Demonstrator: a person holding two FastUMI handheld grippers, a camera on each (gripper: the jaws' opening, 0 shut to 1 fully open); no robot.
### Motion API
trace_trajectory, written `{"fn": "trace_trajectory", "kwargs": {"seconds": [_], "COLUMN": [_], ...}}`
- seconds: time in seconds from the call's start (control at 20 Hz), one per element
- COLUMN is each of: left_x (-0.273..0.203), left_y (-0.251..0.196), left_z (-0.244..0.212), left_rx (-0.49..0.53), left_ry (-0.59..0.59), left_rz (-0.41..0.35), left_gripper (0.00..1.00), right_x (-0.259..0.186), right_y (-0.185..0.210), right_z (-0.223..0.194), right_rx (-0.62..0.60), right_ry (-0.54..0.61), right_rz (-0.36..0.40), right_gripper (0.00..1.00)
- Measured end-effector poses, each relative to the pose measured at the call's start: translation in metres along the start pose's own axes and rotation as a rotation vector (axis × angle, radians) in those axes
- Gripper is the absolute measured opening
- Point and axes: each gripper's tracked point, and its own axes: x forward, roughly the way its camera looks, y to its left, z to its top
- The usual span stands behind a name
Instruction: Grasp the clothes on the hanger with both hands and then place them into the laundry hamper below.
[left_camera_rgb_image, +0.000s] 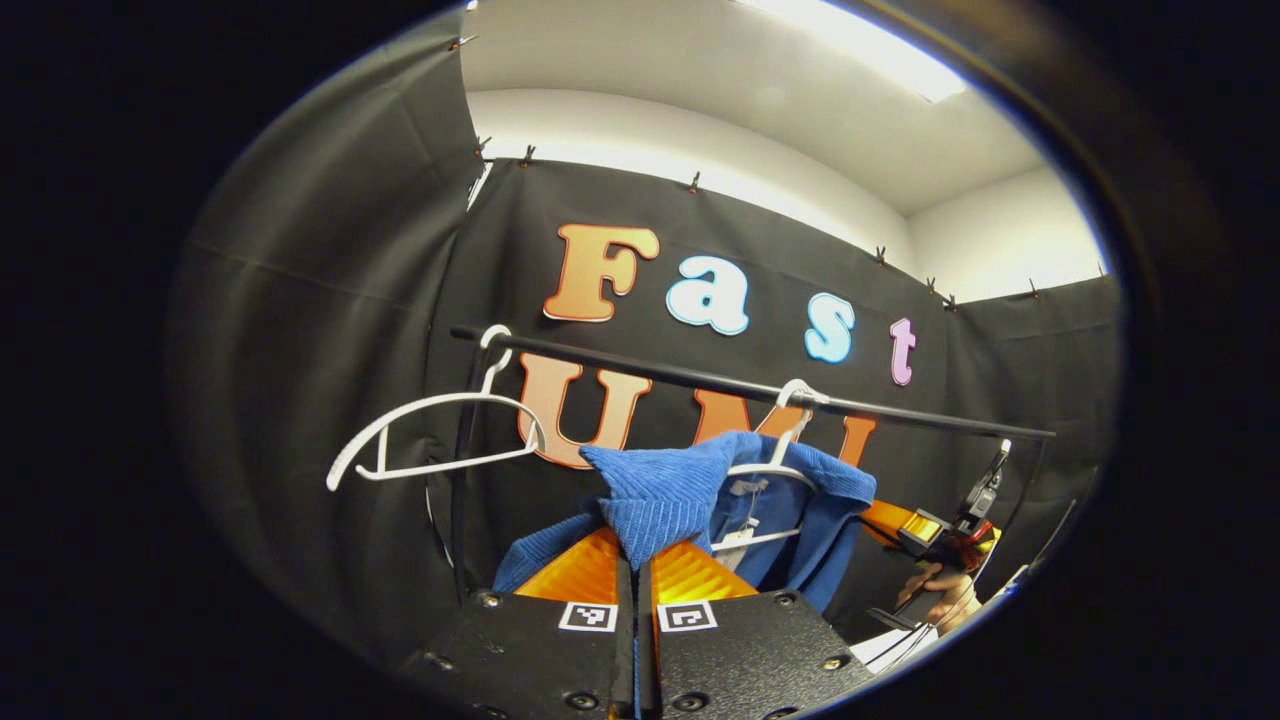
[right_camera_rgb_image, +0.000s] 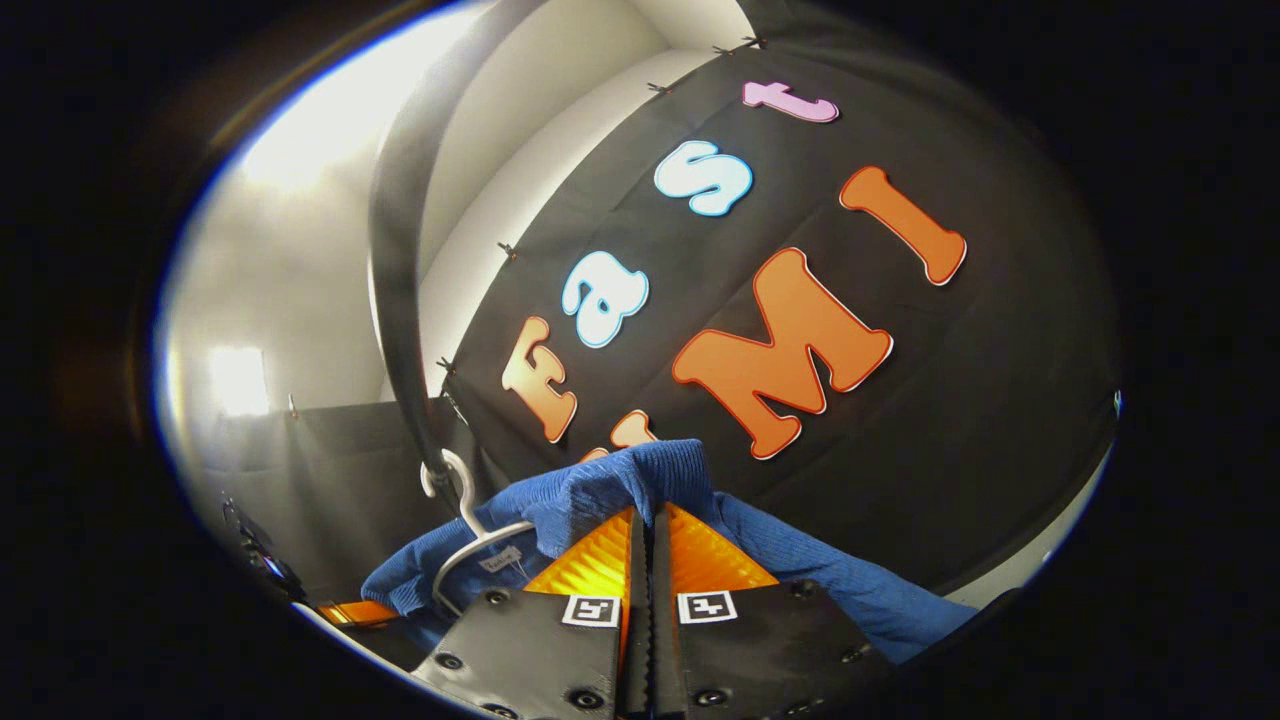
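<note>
1. Closest in, my left tool (left_camera_rgb_image: 636, 560) is pinching a fold of the blue sweater (left_camera_rgb_image: 690, 490), fingers pressed together on the knit, so I have one shoulder secured.
2. My right tool (right_camera_rgb_image: 648, 545) does the same on the other shoulder; blue cloth bunches over its tips.
3. Between them, the sweater hangs on its white hanger (left_camera_rgb_image: 775, 465), hooked over the black rail (left_camera_rgb_image: 700, 380). I judge a lift is needed to free it.
4. Farther left, an empty hanger (left_camera_rgb_image: 430, 435) dangles.
5. The hamper sits somewhere below; I cannot see it.
</note>
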Motion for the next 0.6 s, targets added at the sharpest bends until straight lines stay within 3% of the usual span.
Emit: {"fn": "trace_trajectory", "kwargs": {"seconds": [0.4,0.6], "left_x": [0.023,0.039], "left_y": [0.032,0.045], "left_z": [0.034,0.04], "left_rx": [0.03,-0.013], "left_ry": [-0.023,-0.019], "left_rz": [0.005,-0.007], "left_gripper": [0.01,0.0], "right_x": [0.019,0.028], "right_y": [-0.014,-0.014], "right_z": [0.029,0.047], "right_rx": [0.05,0.045], "right_ry": [-0.022,-0.036], "right_rz": [0.005,0.009], "right_gripper": [0.07,0.07]}}
